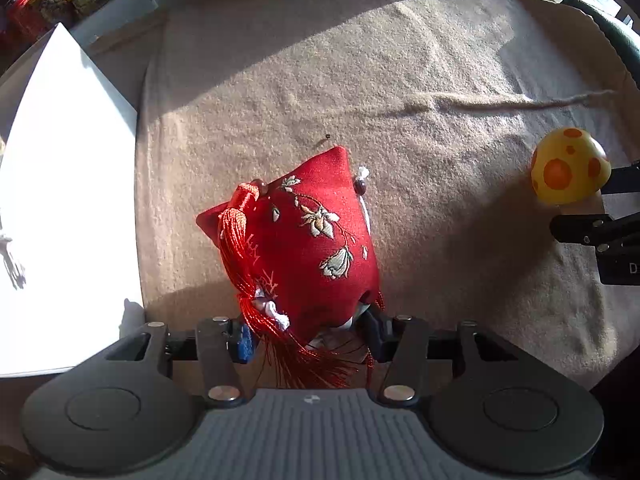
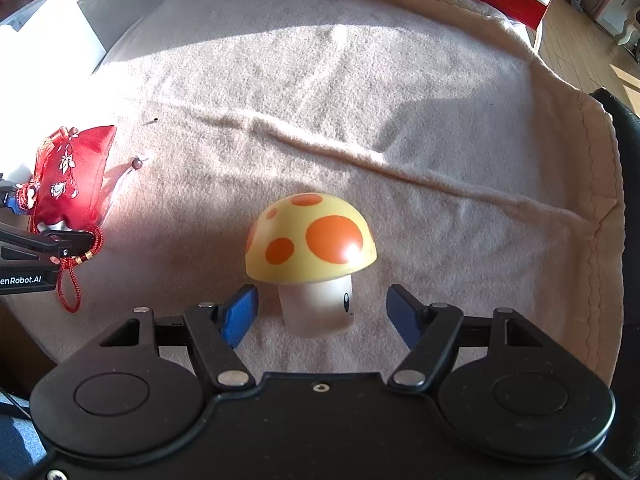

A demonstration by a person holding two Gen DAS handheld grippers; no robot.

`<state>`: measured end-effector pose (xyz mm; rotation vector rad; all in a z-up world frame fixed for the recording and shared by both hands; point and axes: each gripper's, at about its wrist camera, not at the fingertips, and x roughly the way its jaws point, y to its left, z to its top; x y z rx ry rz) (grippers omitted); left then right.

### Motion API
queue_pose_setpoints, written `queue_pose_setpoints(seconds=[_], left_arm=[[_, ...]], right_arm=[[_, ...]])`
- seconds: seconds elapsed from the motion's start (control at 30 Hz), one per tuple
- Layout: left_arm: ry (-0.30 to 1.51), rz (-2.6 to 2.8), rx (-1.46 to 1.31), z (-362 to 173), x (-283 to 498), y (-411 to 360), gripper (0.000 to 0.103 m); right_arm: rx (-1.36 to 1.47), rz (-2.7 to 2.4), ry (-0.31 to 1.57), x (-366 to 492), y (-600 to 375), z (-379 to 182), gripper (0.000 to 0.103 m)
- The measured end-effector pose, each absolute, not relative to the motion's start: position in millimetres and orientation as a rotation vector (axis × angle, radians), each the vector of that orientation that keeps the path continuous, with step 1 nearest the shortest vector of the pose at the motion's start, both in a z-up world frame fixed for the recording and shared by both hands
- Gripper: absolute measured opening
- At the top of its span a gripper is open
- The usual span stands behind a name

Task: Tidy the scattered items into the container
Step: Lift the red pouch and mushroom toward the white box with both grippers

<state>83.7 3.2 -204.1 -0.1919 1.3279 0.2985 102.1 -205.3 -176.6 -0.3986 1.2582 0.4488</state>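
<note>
The right tool (image 2: 322,312) has its blue pads (image 2: 240,316) apart on either side of the mushroom toy's (image 2: 316,248) pale stem, touching neither side. The toy stands upright on the beige towel (image 2: 400,120). Far left, the left tool (image 2: 48,240) grips a red embroidered pouch (image 2: 72,176).

Hard low sunlight; blown-out white box (image 1: 68,208); long shadows; fisheye-bent edges

Red pouch (image 1: 320,236) with embroidered white flowers; yellow mushroom toy (image 2: 312,240) with orange spots.
</note>
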Motion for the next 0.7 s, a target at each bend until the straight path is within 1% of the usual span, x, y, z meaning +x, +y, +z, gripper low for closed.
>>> queue_pose_setpoints(seconds=[0.03, 0.07, 0.33, 0.7], left_arm=[[1.33, 0.298, -0.192, -204.1, 83.5, 3.0, 0.052], [1.331, 0.298, -0.197, -203.9, 83.1, 3.2, 0.051], [1.364, 0.287, -0.208, -193.9, 77.5, 6.4, 0.05], [1.347, 0.322, -0.146, -148.2, 63.7, 12.6, 0.05]], right_arm=[[-0.396, 0.452, 1.27, 103.0, -204.9, -178.1, 0.041], [-0.394, 0.452, 1.279, 103.5, -204.8, -179.2, 0.04], [-0.333, 0.49, 1.294, 102.2, -206.5, -167.3, 0.04], [-0.297, 0.601, 1.248, 105.9, -187.5, -123.0, 0.04]])
